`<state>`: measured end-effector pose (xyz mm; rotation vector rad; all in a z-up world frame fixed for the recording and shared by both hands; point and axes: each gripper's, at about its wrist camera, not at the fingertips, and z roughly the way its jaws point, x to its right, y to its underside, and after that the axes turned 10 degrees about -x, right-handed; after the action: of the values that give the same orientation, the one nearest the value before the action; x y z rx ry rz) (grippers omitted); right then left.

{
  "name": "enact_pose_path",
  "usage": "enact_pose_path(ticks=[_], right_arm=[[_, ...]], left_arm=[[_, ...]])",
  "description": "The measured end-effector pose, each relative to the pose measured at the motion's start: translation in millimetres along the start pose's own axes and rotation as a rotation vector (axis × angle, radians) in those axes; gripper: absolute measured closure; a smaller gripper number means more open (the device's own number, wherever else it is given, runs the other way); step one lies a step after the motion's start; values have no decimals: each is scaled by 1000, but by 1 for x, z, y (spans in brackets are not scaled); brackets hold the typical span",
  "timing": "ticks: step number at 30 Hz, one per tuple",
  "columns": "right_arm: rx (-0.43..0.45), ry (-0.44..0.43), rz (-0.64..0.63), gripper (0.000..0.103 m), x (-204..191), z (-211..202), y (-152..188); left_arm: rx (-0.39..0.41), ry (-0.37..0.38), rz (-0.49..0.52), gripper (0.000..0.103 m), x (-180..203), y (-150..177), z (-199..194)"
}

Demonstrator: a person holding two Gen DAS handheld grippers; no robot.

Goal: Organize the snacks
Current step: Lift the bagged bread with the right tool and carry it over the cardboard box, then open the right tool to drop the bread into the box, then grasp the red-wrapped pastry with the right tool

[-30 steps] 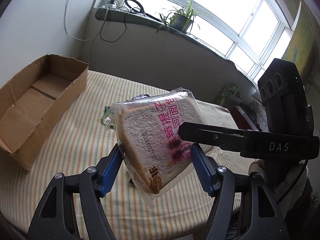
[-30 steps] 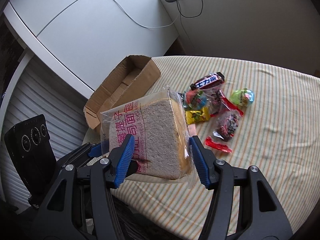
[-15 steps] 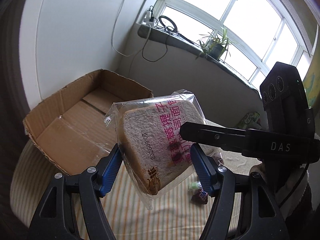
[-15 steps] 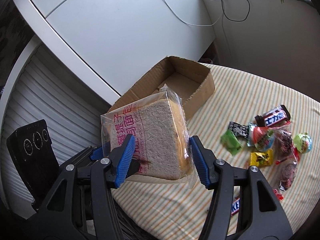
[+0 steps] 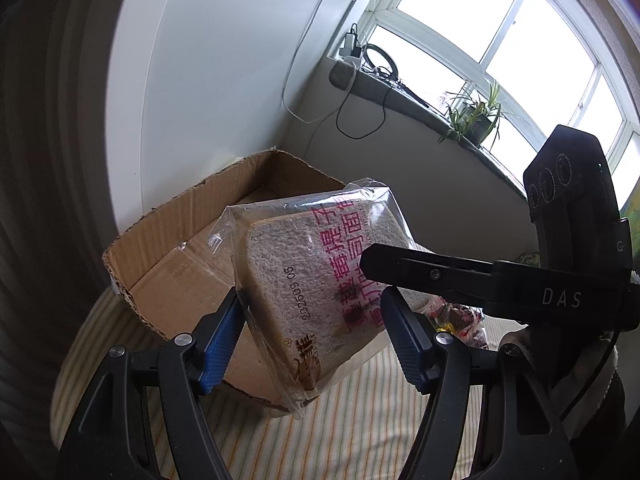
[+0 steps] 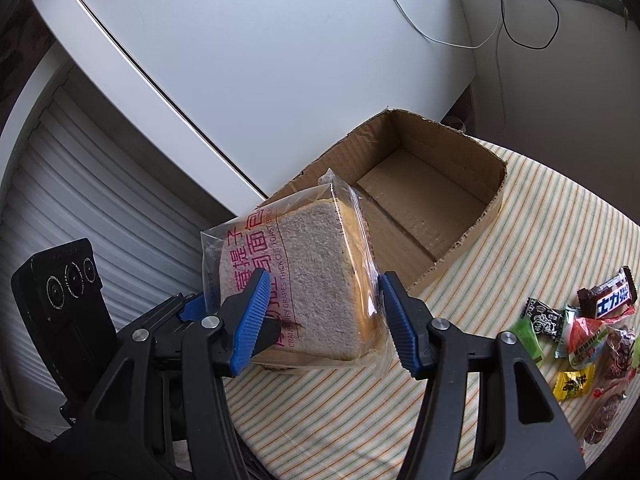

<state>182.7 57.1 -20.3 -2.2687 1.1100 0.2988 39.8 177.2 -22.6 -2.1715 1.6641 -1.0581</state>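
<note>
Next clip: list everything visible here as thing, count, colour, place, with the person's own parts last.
bagged bread: one, pale brown slice in clear wrap with pink print, held up between both tools, in front of the box.
cardboard box: one, brown, open and empty, on the striped tablecloth.
small snacks: a cluster, exact count unclear, mixed colours, on the cloth right of the box.
striped tablecloth: one, cream with green and orange stripes.
potted plant: one, green, on the windowsill.
left tool: black with blue pads, clamped on the bread.
right tool: black with blue pads, clamped on the bread.

one bread pack (image 6: pixel 316 280), one box (image 6: pixel 472 236).
</note>
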Motion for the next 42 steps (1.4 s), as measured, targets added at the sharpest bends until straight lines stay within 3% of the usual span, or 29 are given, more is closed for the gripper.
enact_pose_path(ticks=[4, 9, 20, 29, 35, 42], right_arm=[[-7, 19, -18, 42, -1, 12, -9], [12, 68, -18, 30, 1, 13, -10], [53, 108, 4, 30, 14, -10, -1], [138, 163, 10, 30, 28, -54, 28], [214, 224, 38, 30, 49, -93, 61], [213, 347, 62, 30, 78, -128, 102]], left_arm=[[5, -16, -19, 35, -10, -4, 4], [7, -53, -55, 35, -20, -6, 9], [27, -65, -38, 35, -15, -2, 1], [77, -50, 24, 35, 1, 14, -13], [57, -21, 59, 35, 20, 23, -16], [11, 14, 123, 35, 47, 37, -9]])
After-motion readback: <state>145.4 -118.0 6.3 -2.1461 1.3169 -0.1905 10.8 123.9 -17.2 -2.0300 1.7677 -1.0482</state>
